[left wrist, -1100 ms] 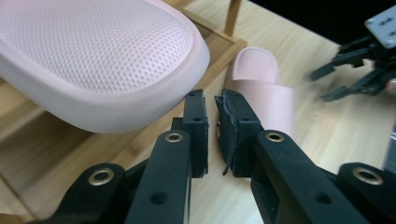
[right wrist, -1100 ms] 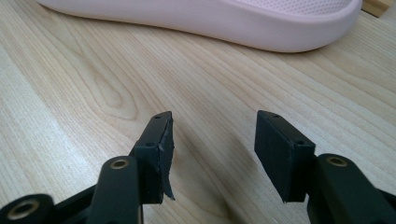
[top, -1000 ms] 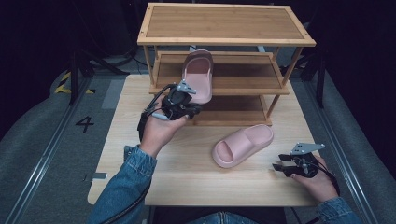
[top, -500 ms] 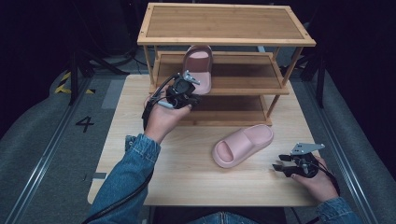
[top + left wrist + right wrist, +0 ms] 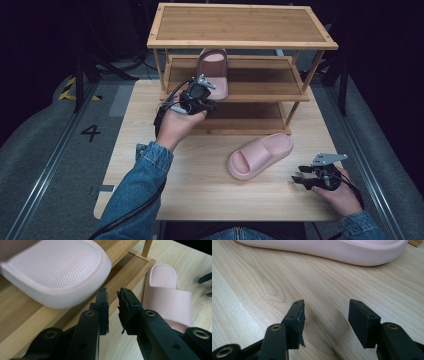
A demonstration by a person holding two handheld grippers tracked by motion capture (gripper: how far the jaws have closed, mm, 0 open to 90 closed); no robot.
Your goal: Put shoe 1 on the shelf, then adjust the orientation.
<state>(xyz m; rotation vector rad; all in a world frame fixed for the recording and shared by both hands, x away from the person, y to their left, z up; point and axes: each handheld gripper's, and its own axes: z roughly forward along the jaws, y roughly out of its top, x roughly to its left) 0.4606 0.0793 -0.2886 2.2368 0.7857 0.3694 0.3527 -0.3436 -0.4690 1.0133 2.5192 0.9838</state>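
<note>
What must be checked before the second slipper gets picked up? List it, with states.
1. Left tongs empty, jaws slightly apart: ok.
2. Shelf slipper lying on the middle shelf: ok.
3. Free room on that shelf beside it: ok.
4. Right tongs open, empty, low over the table: ok.
5. Table slipper lying free, just ahead of the right tongs: ok.
6. Shelf slipper set fully back from the shelf edge: cannot tell.

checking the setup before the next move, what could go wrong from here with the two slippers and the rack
1. The slipper on the middle shelf has its heel over the front edge, and the left tool sits just below it, nearly closed and empty; a bump might tip it off.
2. The other slipper lies angled on the table; the open right tool could push it away rather than grip it.
</note>
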